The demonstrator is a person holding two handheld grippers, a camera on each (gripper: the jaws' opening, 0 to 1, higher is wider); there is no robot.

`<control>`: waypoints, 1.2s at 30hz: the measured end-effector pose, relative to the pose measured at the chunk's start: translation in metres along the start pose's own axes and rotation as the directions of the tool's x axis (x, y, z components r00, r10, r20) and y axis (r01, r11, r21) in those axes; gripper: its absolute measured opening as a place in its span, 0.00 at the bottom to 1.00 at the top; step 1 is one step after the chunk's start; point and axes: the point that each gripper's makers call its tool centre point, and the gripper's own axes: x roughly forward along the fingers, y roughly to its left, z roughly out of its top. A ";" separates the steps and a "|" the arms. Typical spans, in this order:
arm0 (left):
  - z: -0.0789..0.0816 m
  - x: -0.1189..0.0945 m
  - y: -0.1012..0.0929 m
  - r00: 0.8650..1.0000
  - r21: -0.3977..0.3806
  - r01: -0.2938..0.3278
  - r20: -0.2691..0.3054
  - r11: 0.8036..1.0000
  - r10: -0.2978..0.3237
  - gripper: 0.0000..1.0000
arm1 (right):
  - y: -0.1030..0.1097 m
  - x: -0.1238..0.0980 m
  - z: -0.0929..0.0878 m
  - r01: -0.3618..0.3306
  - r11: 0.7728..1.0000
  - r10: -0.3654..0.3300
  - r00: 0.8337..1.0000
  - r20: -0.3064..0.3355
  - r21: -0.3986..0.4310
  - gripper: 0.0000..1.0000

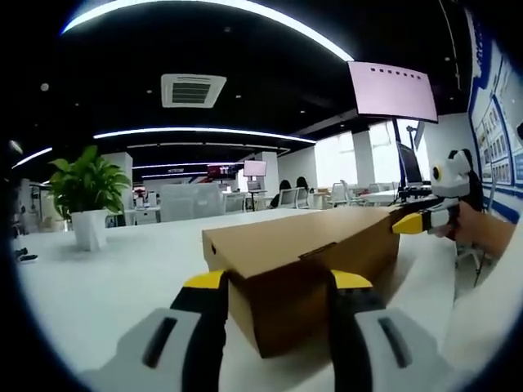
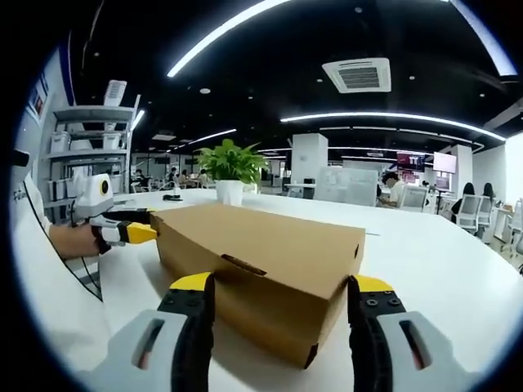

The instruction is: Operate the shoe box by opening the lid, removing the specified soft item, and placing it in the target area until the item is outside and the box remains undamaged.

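closed shoe box [image 1: 310,261] (cardboard) on table [image 1: 122,278], between spread left fingers [image 1: 206,286], right fingers [image 2: 196,290] also spread

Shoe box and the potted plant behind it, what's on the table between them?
Nothing: in the left gripper view, bare white table runs from the shoe box to the potted plant.

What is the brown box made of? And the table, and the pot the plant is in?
The box looks like plain cardboard: matte brown, with folded edges and a tuck tab on its closed lid. The table is smooth and white with a slight sheen, maybe laminate; I can't tell for sure. The pot looks white and smooth, plastic or ceramic.
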 end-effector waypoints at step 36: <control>0.027 -0.027 -0.013 0.975 0.320 0.209 0.006 0.924 -0.223 0.52 | 0.026 -0.041 0.046 -0.169 0.909 0.218 0.972 0.088 -0.381 0.52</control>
